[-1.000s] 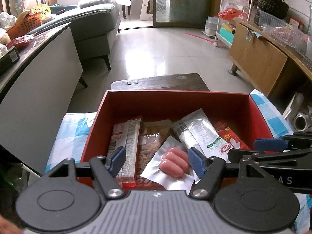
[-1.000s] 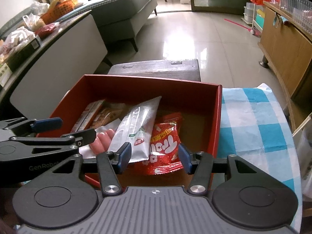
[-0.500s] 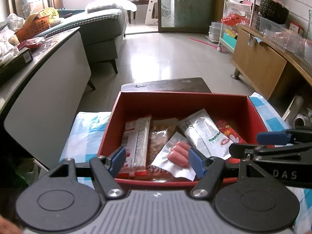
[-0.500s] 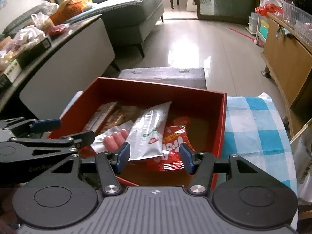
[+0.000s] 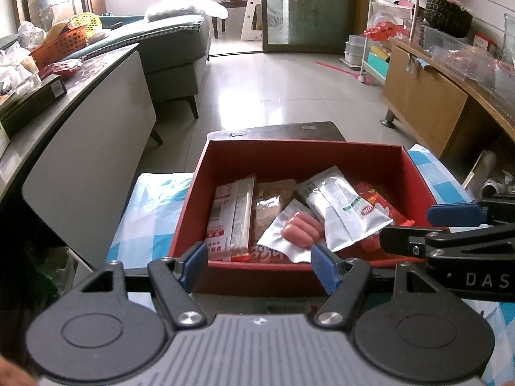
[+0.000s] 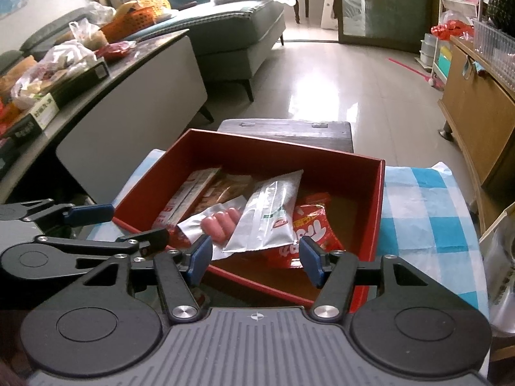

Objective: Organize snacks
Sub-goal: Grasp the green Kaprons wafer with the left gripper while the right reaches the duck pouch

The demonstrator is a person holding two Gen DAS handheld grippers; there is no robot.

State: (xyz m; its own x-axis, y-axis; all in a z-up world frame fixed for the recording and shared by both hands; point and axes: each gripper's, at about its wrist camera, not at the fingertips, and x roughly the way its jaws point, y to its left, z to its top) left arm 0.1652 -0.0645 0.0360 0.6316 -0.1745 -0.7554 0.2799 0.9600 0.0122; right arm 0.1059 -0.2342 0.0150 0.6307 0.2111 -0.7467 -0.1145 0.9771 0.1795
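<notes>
Hovering at the near edge of the red box (image 5: 289,157), both claws are empty, so the packing step looks finished or between items. Inside lie a striped red-and-white packet (image 5: 233,217), a brown packet (image 5: 268,214), a clear pack of sausages (image 5: 297,230), a white pouch (image 5: 341,209) and a red bag (image 6: 310,228). The box sits on a blue-checked cloth (image 6: 425,212) over the tabletop. The left claw (image 5: 259,265) is spread, gripping nothing. The right claw (image 6: 254,257) is opening, nothing between its pads. Next would likely be fetching another snack, if any remain, though none shows loose on the cloth.
</notes>
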